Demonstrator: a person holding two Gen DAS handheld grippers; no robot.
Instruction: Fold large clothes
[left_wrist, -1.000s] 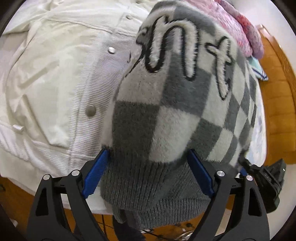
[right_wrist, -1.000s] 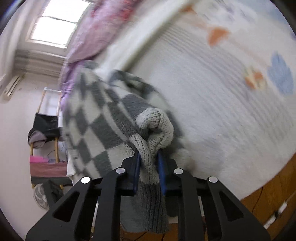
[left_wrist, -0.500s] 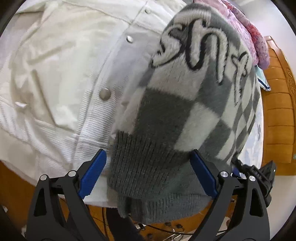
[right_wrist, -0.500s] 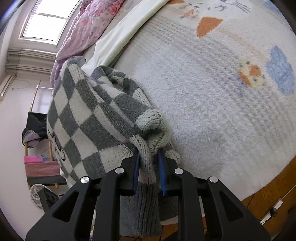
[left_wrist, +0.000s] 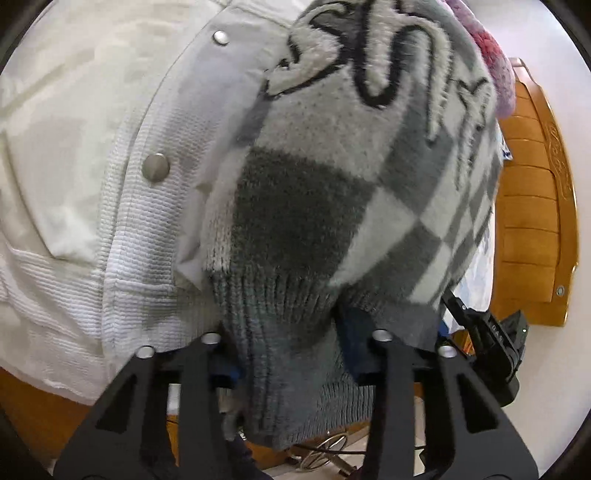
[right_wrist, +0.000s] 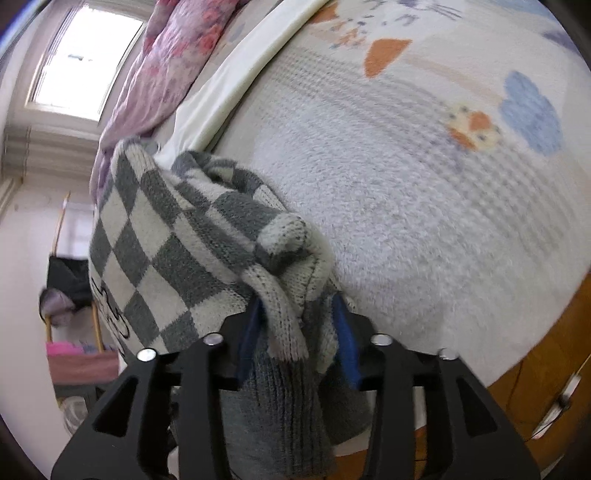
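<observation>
sweater: grey-and-white checkered sweater (left_wrist: 332, 206), over the white blanket (right_wrist: 424, 192), hem bunched in both tongs
left gripper (left_wrist: 291, 350): clamped on ribbed hem
right gripper (right_wrist: 299, 332): clamped on hem fold
lettering: fuzzy white script outlined black, unreadable
jacket: white snap-button jacket (left_wrist: 92, 166) beside sweater

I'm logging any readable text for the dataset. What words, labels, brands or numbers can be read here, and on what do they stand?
"DAS" (uncertain, tiny white letters): on the black device at the lower right of the left wrist view.
Large fuzzy outlined lettering on the checkered sweater: cropped and distorted, not readable as a word.
Faint marks on the bedspread in the right wrist view: too blurred to read.
</observation>
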